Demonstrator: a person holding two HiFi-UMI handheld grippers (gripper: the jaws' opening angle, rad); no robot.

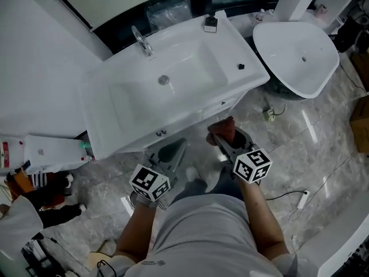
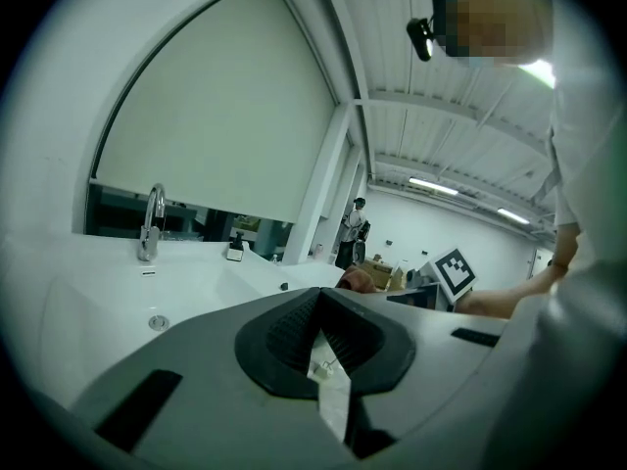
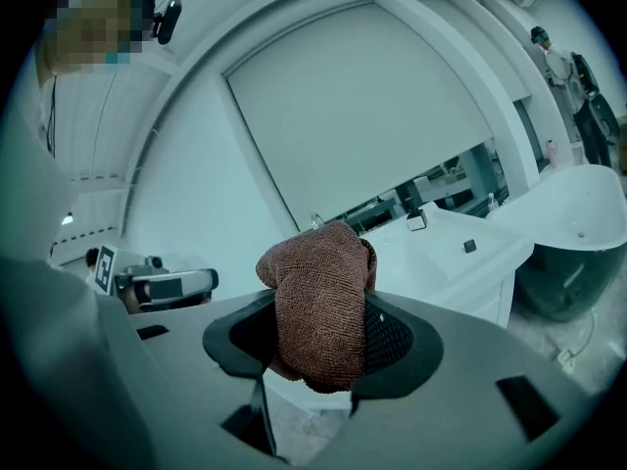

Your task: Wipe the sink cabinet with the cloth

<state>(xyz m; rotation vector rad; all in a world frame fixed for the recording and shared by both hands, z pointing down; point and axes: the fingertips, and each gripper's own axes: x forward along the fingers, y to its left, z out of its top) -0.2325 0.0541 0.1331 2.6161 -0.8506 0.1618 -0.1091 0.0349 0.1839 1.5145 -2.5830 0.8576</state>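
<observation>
The white sink cabinet (image 1: 196, 117) stands in front of me, its basin and chrome tap (image 1: 143, 39) on top. A brown cloth (image 1: 222, 129) is bunched in my right gripper (image 1: 223, 136), which is shut on it just below the cabinet's front right edge, not touching it. In the right gripper view the cloth (image 3: 319, 297) fills the space between the jaws, with the cabinet (image 3: 460, 262) behind. My left gripper (image 1: 172, 150) is held low before the cabinet's front, shut and empty. In the left gripper view its pads (image 2: 294, 331) meet, and the basin top (image 2: 98, 282) lies beyond.
A second white basin (image 1: 297, 51) on a dark pedestal stands to the right. A small dark bottle (image 1: 210, 23) and a black plug (image 1: 241, 66) sit on the sink top. A white box (image 1: 49, 152) lies left; a cable (image 1: 300, 201) crosses the marble floor.
</observation>
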